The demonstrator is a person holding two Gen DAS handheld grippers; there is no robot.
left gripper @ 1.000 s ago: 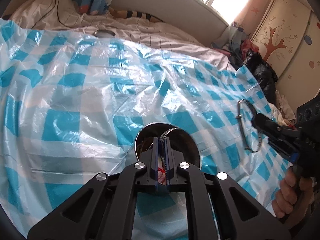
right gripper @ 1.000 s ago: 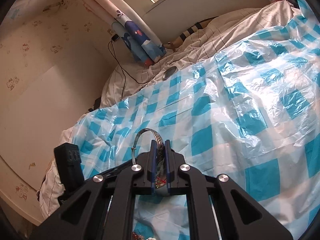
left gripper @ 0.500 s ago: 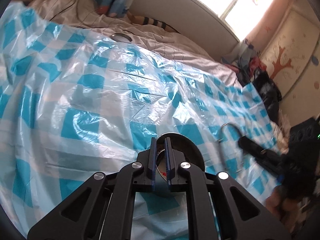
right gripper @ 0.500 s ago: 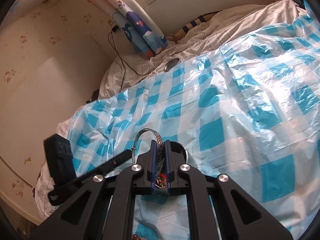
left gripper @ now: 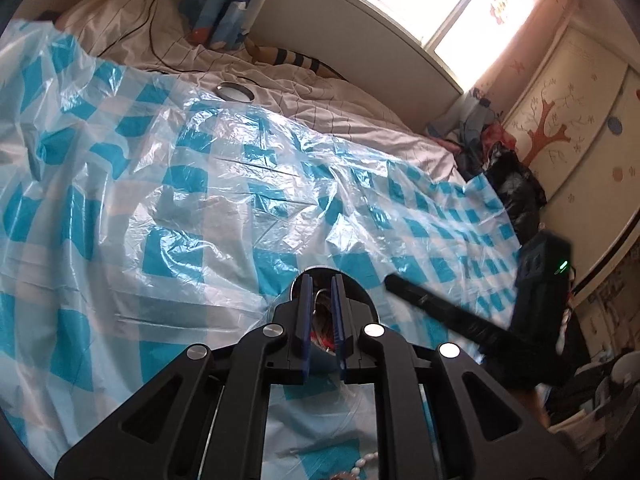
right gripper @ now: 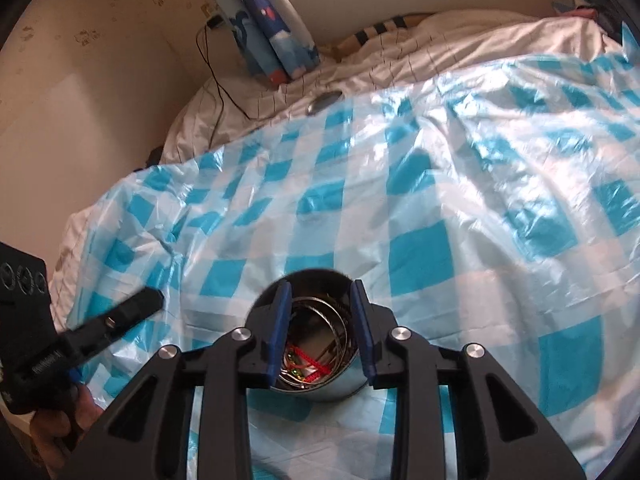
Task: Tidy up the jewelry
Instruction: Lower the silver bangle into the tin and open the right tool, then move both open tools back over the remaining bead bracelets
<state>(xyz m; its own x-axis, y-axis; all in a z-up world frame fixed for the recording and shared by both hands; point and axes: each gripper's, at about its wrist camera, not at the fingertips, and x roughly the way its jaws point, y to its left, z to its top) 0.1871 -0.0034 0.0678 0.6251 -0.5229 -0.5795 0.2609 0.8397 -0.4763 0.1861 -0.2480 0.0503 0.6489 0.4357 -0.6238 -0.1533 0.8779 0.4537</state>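
A round metal tin (right gripper: 320, 386) stands on the blue-checked plastic sheet (right gripper: 420, 208) and holds several bangles and red cords. My right gripper (right gripper: 320, 292) hovers right over its mouth with its jaws opening. The silver bangle (right gripper: 334, 322) lies loose inside the tin, and nothing is pressed between the pads. In the left wrist view the tin (left gripper: 318, 269) shows just behind my left gripper (left gripper: 322, 284). Its jaws are opening to a narrow gap and hold nothing. The right gripper (left gripper: 394, 282) reaches in from the right there. The left gripper (right gripper: 154, 298) sits left of the tin.
The sheet covers a bed with a striped white quilt (left gripper: 320, 96). A round metal lid (left gripper: 235, 92) lies at the sheet's far edge, near a black cable and a blue curtain (right gripper: 272, 36). White beads (left gripper: 366, 460) lie near me. A black bag (left gripper: 516, 184) sits beside the wardrobe.
The right gripper carried the silver bangle over the tin and opened, and the bangle now lies inside. The left gripper drew back from the tin and its jaws parted slightly.
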